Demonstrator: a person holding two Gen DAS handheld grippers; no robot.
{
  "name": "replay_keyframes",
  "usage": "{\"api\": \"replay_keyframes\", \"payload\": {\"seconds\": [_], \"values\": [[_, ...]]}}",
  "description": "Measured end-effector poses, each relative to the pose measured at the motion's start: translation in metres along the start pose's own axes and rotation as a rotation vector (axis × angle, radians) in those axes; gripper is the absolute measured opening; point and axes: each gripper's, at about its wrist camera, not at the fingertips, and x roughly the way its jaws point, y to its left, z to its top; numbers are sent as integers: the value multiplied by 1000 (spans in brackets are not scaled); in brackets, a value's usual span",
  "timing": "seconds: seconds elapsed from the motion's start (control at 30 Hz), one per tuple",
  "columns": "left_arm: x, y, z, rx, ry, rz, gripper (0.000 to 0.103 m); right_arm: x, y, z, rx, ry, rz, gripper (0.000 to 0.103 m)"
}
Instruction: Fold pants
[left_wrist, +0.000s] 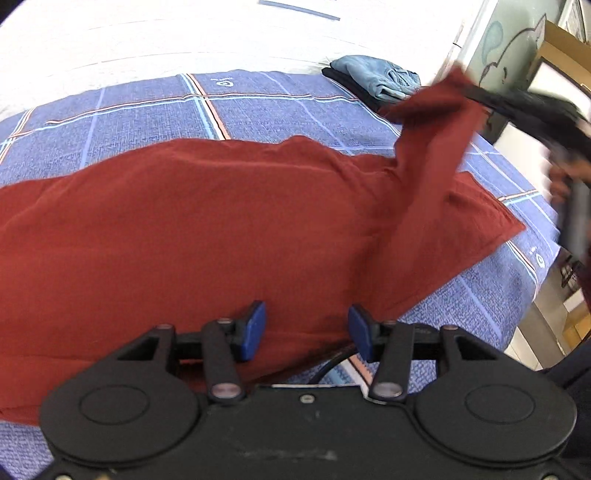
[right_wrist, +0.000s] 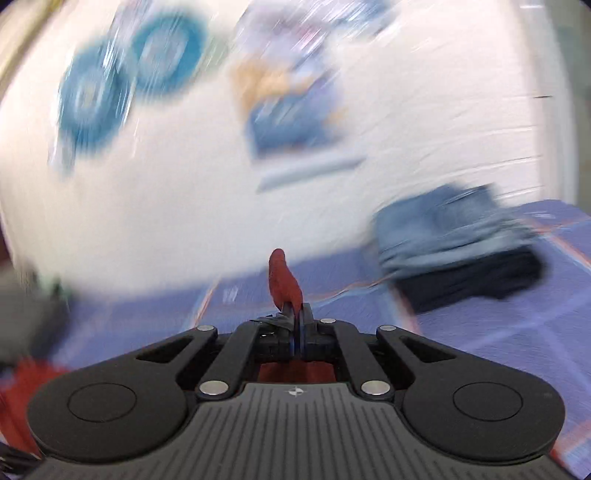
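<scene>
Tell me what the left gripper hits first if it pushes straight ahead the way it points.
Most likely the red pants: the open left gripper points down at the cloth spread on the blue checked sheet.

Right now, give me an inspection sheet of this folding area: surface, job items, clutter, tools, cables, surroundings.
Surface: blue plaid bedcover over a white sheet.
Job's things: red pants spread across the cover; one end lifted at the right.
Clutter: folded light blue garment on a dark one, at the far corner.
Tools: left tool open, its blue pads over the pants' near edge, not pinching; right tool shut on a pinch of red fabric, view blurred.
Cables: black cable just behind the left tool's pads.
Surroundings: wall with blue pictures; cardboard box at the right.
</scene>
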Motion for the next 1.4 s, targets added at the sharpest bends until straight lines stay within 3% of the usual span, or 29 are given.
{"api": "replay_keyframes", "payload": {"seconds": [0.07,0.17,0.27,0.3,0.37,0.5,0.63,0.77,0.9,0.93,0.97,1.0,1.07,1.1,1.13,1.2,1.3,1.33,1.4], "values": [[0,4,2,-6,9,-10,50,-30,-27,-14,90,21,-81,3],[4,3,7,2,22,-11,50,-42,-59,-50,181,155,-182,3],[3,-1,9,18,35,6,50,-40,-74,-73,265,237,-202,5],[1,-3,9,23,39,10,50,-41,-75,-74,277,234,-201,7],[1,-6,9,31,45,15,50,-46,-74,-71,262,214,-198,21],[0,-5,13,31,52,12,50,-54,-69,-61,204,180,-202,35],[1,-25,15,70,36,-37,53,-46,-78,-66,242,204,-217,61],[16,-51,23,132,19,-104,57,-40,-82,-64,294,192,-200,63],[43,-77,31,183,11,-157,57,-39,-83,-61,300,182,-188,63],[49,-84,31,202,7,-165,57,-37,-83,-60,288,192,-193,52],[57,-91,33,222,3,-168,57,-35,-84,-59,277,198,-190,18],[64,-98,33,239,2,-168,56,-34,-84,-57,274,199,-182,6],[78,-109,36,264,14,-164,43,-40,-82,-47,267,141,-140,7],[82,-114,37,271,23,-161,18,-48,-79,-41,246,93,-109,7],[85,-117,39,272,32,-164,11,-57,-77,-35,221,56,-93,6],[85,-119,39,274,29,-190,12,-73,-79,-33,184,50,-110,6],[87,-115,39,251,65,-222,14,-70,-101,-52,210,207,-198,9],[87,-113,39,244,76,-223,15,-69,-109,-58,232,246,-225,22],[87,-115,40,239,79,-220,18,-75,-116,-62,262,216,-206,24]]}}
